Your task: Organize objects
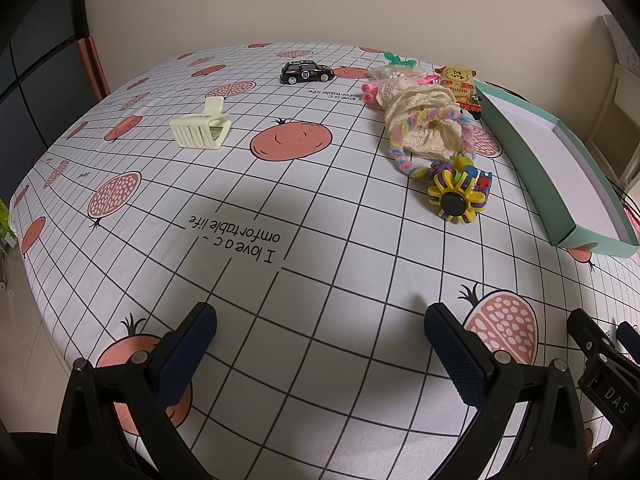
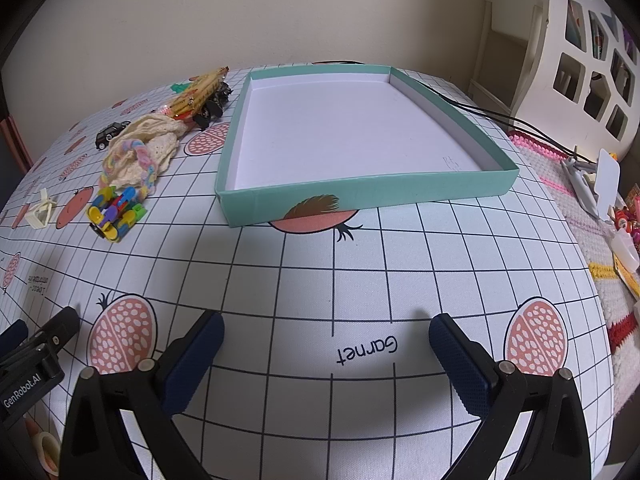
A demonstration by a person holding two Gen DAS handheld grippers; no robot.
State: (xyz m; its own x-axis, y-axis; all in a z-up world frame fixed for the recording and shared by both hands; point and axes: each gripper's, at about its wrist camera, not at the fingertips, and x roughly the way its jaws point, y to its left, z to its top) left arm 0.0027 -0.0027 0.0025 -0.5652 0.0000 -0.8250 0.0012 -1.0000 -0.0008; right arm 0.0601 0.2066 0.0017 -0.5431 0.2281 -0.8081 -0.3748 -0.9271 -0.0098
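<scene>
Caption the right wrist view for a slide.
Open right gripper hovers over the fruit-print tablecloth, facing an empty teal box, toys heaped left.

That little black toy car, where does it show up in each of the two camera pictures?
Left wrist view: black toy car sits at the far top centre of the tablecloth.
Right wrist view: black toy car sits far left, small, beside the cream lace cloth.
Shared landmark: the teal box.

A home room: fruit-print tablecloth [image 2: 360, 280], white cubby shelf [image 2: 592, 72], toys.
</scene>
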